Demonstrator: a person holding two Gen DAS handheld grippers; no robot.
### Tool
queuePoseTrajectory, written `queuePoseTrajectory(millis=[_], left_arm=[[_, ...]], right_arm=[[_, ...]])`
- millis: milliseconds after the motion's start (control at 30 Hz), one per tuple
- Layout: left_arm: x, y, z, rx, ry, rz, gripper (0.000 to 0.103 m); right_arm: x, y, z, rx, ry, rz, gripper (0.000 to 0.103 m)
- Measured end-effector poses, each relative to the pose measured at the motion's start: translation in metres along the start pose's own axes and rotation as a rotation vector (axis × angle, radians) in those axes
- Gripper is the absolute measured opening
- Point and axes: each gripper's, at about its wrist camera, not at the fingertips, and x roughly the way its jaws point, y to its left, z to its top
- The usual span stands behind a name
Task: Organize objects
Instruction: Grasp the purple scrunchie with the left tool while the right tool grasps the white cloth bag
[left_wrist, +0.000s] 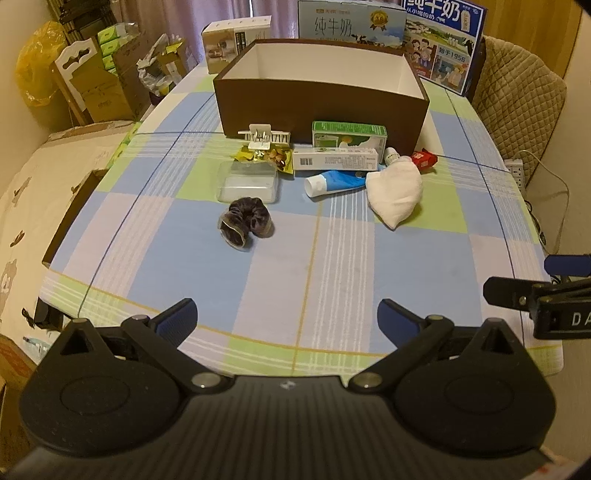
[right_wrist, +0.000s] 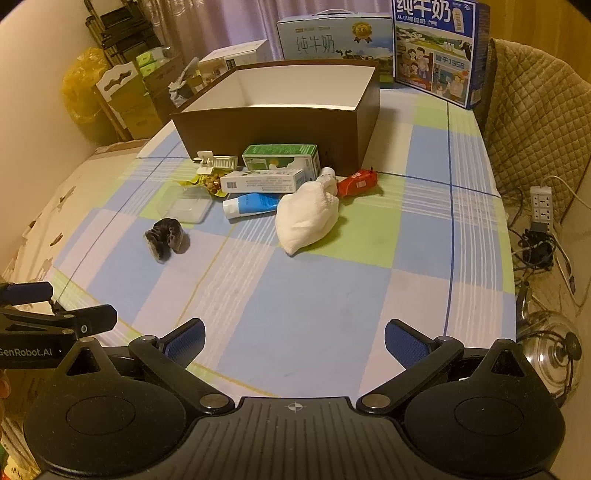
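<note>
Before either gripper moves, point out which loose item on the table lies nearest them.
The dark scrunchie. It sits alone on the checked cloth, in front of the clear plastic box; the tube, white cloth and cartons lie farther back by the brown box.

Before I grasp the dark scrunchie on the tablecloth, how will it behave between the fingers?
The scrunchie looks like soft gathered fabric, so it will probably squash and flop rather than hold shape. It seems light. Lying curled, apart from the clear plastic container, it should not roll.
</note>
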Motion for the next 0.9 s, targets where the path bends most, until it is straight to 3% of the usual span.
queuePoseTrajectory(millis=[567,900], left_arm=[[0.026,-0.014,-0.005,-0.079,0.059,0.078,0.102],[0.059,-0.003,0.009,-0.074,0.037,0.067,0.095]], right_arm=[[0.021,-0.057,0.006,0.032,0.035,0.102,0.101],[0.042,-0.082,0.011,0.117,0.054,0.122,0.101]])
